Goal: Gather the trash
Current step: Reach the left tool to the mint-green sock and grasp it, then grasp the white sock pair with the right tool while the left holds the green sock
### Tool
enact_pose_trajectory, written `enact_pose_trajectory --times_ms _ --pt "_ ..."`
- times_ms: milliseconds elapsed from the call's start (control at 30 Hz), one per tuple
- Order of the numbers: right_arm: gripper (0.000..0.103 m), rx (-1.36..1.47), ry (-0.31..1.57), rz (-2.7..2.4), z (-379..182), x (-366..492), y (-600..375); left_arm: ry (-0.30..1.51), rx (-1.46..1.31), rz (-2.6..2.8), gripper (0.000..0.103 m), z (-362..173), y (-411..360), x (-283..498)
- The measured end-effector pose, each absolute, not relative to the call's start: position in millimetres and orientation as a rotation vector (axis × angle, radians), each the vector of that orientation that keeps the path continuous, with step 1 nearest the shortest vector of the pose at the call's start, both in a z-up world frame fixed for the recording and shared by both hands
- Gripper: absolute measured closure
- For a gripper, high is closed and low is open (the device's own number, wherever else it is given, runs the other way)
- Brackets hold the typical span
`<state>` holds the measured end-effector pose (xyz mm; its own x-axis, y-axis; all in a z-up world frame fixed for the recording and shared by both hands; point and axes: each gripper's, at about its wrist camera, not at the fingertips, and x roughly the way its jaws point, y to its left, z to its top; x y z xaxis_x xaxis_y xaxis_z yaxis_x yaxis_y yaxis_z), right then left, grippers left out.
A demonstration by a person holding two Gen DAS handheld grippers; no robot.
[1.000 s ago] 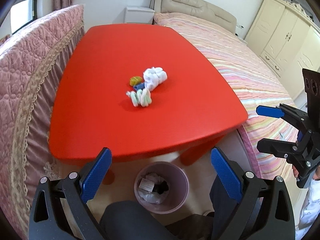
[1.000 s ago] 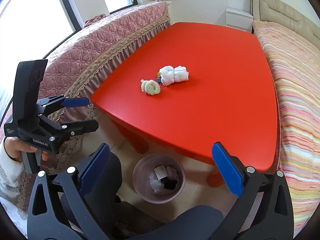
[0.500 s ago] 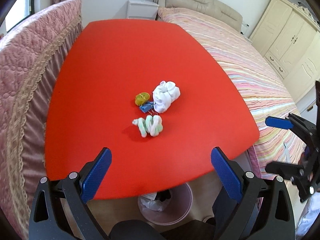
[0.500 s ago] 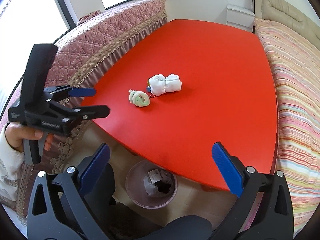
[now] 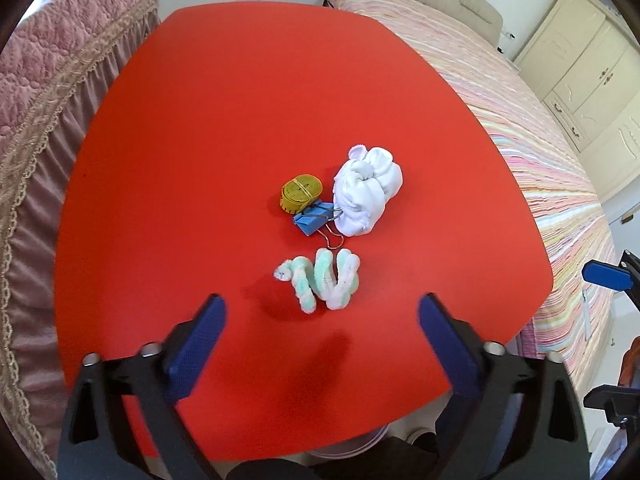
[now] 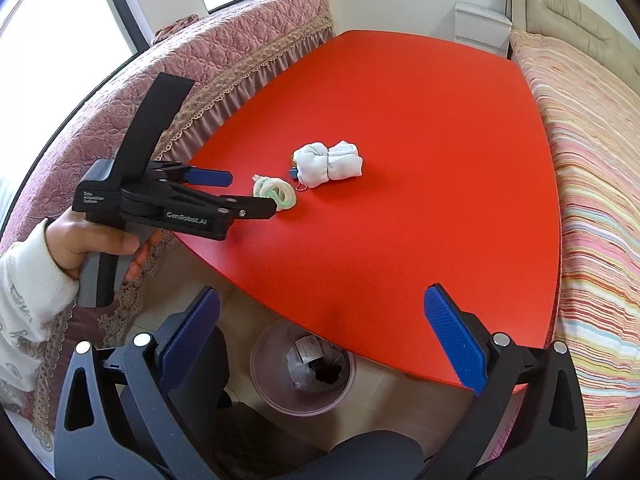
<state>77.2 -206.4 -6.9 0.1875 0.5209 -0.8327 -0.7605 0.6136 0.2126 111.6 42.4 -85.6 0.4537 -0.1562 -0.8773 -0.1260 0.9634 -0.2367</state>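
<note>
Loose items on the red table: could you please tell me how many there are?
4, clustered mid-table: a fuzzy white-and-green twist nearest the near edge, a blue binder clip behind it, a yellow tape roll beside the clip, and a white cloth bundle. Something small could hide behind the bundle.

"GenRobot.AI" on left claw [image 6: 248,192] arm, small label unreadable

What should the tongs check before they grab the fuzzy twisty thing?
1. Left tongs lined up with the fuzzy twist: ok, it lies just ahead of them.
2. Nothing between the pads: ok; jaws are closing, not yet on anything.
3. Twist apart from the blue clip: cannot tell, the clip's wire loop comes very close.
4. Bin ready below the table edge: ok, room left.
5. Right tongs out of the way: ok, open and empty.
</note>
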Motion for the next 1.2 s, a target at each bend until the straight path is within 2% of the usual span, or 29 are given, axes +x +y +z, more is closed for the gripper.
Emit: enact_pose_trajectory --times_ms 167,267,367,467,1200 --pt "0.003 -0.273 1.045 0.916 -8.7 77.6 -206.1 1.1 -0.3 -0.012 0.037 -90.5 46.4 113.9" --pt "0.003 -0.275 1.047 0.916 -9.1 77.7 -206.1 1.091 -0.304 -0.012 0.055 -90.5 47.9 113.0" --pt "0.003 -0.277 1.048 0.915 -9.9 78.7 -205.1 1.092 -0.297 -0.008 0.082 -91.5 48.7 112.0" --pt "0.003 -0.279 1.047 0.916 -10.1 79.2 -204.4 1.079 -0.287 -0.007 0.09 -89.9 48.9 108.5" --pt "0.003 -0.379 1.058 1.021 -9.0 136.9 -129.7 1.015 -0.217 -0.011 0.092 -53.2 44.1 79.0"
